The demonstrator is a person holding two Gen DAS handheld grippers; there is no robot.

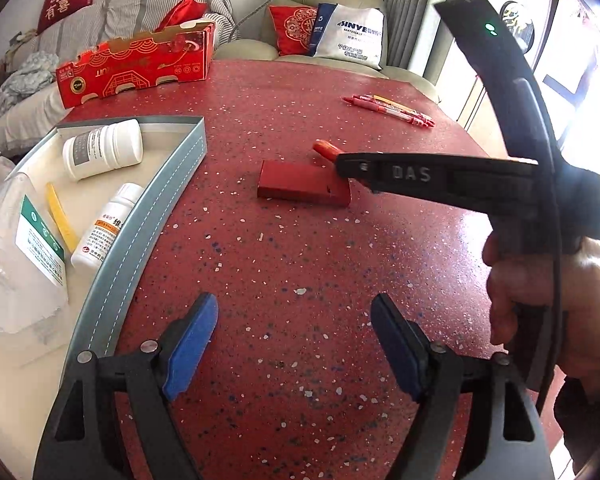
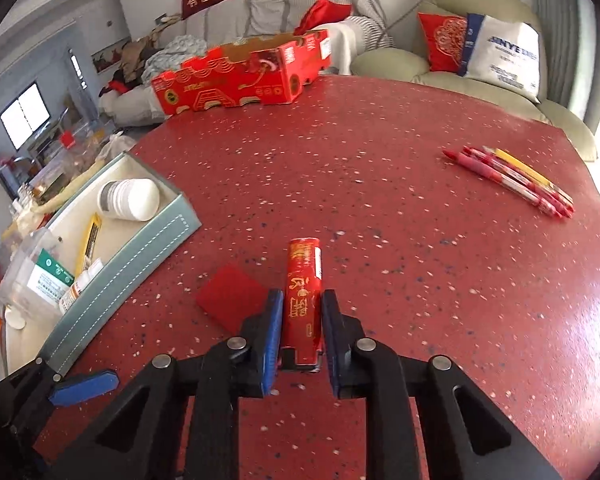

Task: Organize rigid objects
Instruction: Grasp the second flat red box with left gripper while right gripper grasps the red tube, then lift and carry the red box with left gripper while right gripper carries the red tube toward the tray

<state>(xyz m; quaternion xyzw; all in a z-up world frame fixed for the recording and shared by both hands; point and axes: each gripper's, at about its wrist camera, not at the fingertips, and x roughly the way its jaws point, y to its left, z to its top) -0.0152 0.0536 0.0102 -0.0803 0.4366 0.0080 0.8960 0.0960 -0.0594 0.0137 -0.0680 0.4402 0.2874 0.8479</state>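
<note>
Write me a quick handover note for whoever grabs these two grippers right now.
Right gripper: shut on the red printed slim pack, above the red speckled table.
Left gripper: open, empty, hovering over the table.
Done: two white pill bottles, a yellow strip and a clear bag lie in the grey stitched tray.
Left: the held pack, the flat red box and the bunch of red pens are outside the tray.
</note>
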